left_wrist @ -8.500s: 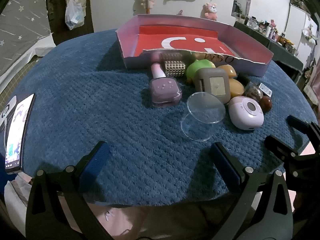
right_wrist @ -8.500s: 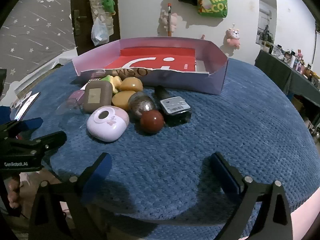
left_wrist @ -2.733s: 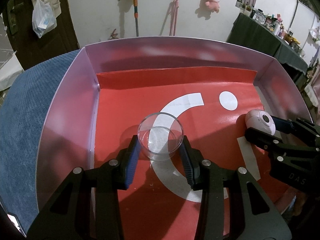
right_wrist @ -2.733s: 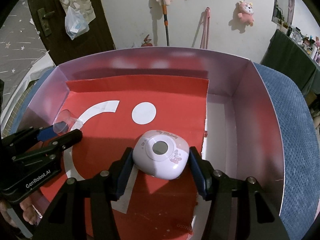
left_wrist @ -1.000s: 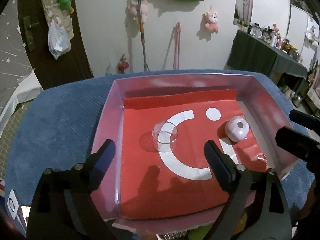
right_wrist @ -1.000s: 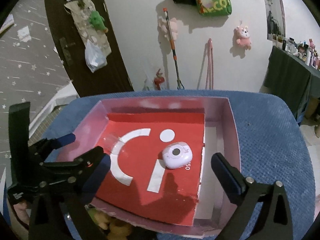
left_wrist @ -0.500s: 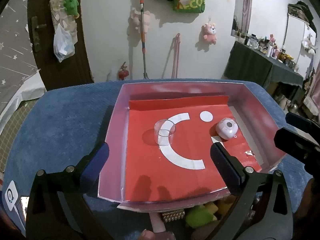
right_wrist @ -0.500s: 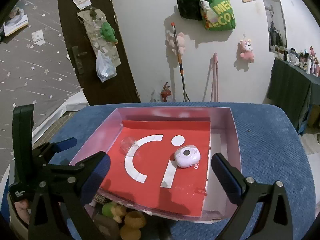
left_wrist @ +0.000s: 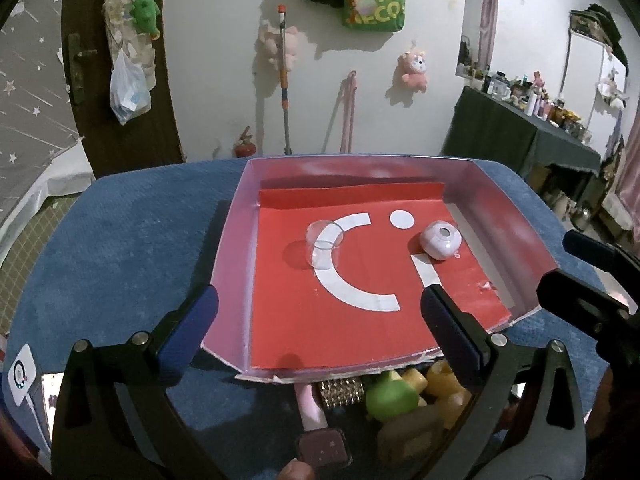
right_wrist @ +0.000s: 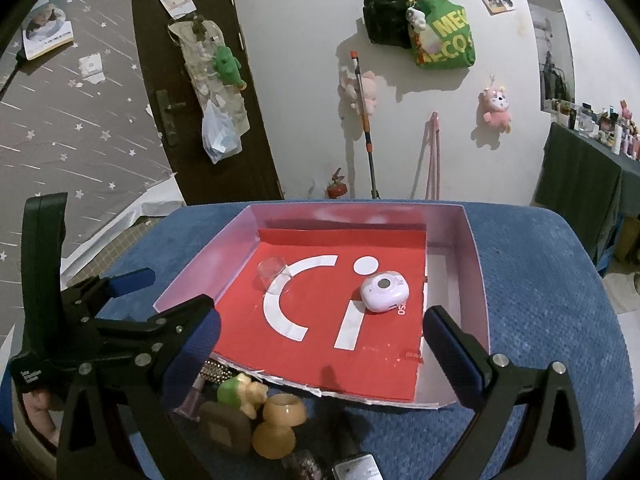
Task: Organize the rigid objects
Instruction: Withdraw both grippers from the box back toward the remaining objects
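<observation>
A pink-walled box (left_wrist: 232, 248) with a red floor sits on the blue cloth. Inside it lie a clear round container (left_wrist: 324, 242) at the left and a pale pink round device (left_wrist: 440, 240) at the right. My left gripper (left_wrist: 320, 320) is open and empty, held back above the box's near edge. My right gripper (right_wrist: 324, 342) is likewise open and empty; its view shows the box (right_wrist: 208, 268), the clear container (right_wrist: 272, 270) and the device (right_wrist: 384, 292). Each gripper appears in the other's view: the right gripper (left_wrist: 568, 264), the left gripper (right_wrist: 160, 300).
Loose things lie in front of the box: a green toy (left_wrist: 390, 398), yellow pieces (left_wrist: 440, 380), a studded piece (left_wrist: 342, 390), a pink-capped bottle (left_wrist: 310, 404) and a grey-brown square case (right_wrist: 224, 432). A phone (left_wrist: 22, 372) lies at the cloth's left edge.
Both grippers have drawn back from the box, which looks smaller now. The pile in front of the box has come into view. The container and the device stay put.
</observation>
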`<action>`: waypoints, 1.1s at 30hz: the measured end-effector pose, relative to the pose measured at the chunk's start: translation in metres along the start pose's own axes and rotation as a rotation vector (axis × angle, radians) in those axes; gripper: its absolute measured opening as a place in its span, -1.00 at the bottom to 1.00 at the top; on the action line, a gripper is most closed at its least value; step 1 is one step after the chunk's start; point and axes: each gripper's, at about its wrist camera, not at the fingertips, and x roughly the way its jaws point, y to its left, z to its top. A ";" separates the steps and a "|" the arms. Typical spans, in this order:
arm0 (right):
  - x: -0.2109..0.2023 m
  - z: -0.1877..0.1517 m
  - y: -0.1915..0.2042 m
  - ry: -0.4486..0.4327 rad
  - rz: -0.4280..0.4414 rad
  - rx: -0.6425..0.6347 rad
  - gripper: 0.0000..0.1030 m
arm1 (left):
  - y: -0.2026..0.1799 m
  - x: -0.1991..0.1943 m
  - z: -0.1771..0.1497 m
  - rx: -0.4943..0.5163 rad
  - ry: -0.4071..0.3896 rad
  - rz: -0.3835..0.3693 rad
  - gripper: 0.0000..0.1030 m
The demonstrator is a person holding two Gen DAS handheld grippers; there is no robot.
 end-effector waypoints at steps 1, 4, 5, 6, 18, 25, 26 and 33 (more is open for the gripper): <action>-0.001 -0.001 0.000 -0.001 0.003 0.001 1.00 | 0.000 0.000 -0.001 -0.005 0.002 -0.010 1.00; -0.004 -0.006 0.000 -0.003 0.014 0.007 1.00 | 0.001 -0.003 -0.004 -0.014 0.003 -0.022 1.00; -0.005 -0.007 0.001 -0.004 0.015 0.008 1.00 | 0.001 -0.004 -0.006 -0.015 0.001 -0.021 1.00; -0.005 -0.009 0.001 -0.005 0.014 0.007 1.00 | 0.000 -0.006 -0.008 -0.014 0.001 -0.020 1.00; -0.013 -0.027 0.012 -0.011 0.003 -0.037 1.00 | 0.002 -0.015 -0.030 -0.018 0.013 -0.016 1.00; -0.016 -0.038 0.013 -0.016 0.011 -0.034 1.00 | 0.001 -0.013 -0.044 -0.028 0.046 -0.029 1.00; -0.016 -0.040 0.014 -0.014 0.012 -0.034 1.00 | 0.001 -0.014 -0.047 -0.030 0.048 -0.032 1.00; -0.020 -0.052 0.016 -0.005 0.013 -0.040 1.00 | 0.000 -0.019 -0.057 -0.042 0.061 -0.050 1.00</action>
